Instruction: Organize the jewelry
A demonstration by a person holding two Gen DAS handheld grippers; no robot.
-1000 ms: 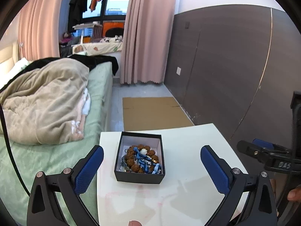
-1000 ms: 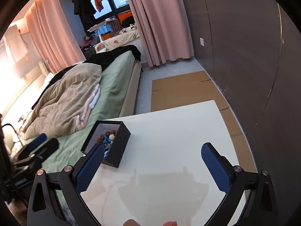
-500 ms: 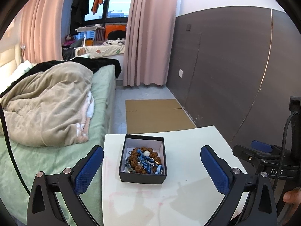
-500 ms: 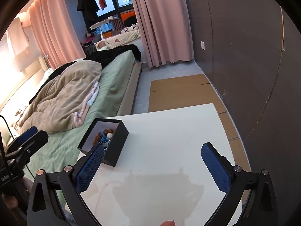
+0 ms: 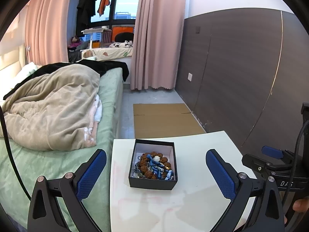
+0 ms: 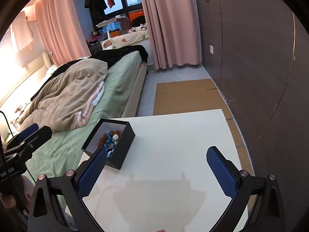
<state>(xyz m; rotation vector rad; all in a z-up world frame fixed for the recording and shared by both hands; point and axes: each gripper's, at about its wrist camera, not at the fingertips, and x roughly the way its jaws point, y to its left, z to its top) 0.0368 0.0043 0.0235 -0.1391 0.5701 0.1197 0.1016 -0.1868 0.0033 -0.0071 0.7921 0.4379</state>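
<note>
A small black box [image 5: 153, 182] with a white lining stands on the white table [image 5: 197, 174]. It holds a tangle of jewelry [image 5: 154, 164]: brown beads, blue cord, a silver chain and a white piece. My left gripper [image 5: 155, 171] hovers open in front of the box with nothing between its blue pads. In the right wrist view the same box [image 6: 123, 150] sits left of centre with the jewelry [image 6: 110, 140] showing inside. My right gripper [image 6: 156, 168] is open and empty over bare tabletop, its left pad close to the box's near corner.
A bed [image 5: 58, 154] with a beige blanket [image 5: 52, 106] borders the table on the left. A dark panelled wall [image 5: 241, 77] runs along the right. Flat cardboard [image 5: 164, 119] lies on the floor beyond the table, with pink curtains [image 5: 156, 38] behind it.
Both grippers have drawn back and risen, so the box looks a little farther off in each view. The box has not moved, and both grippers stay open.
</note>
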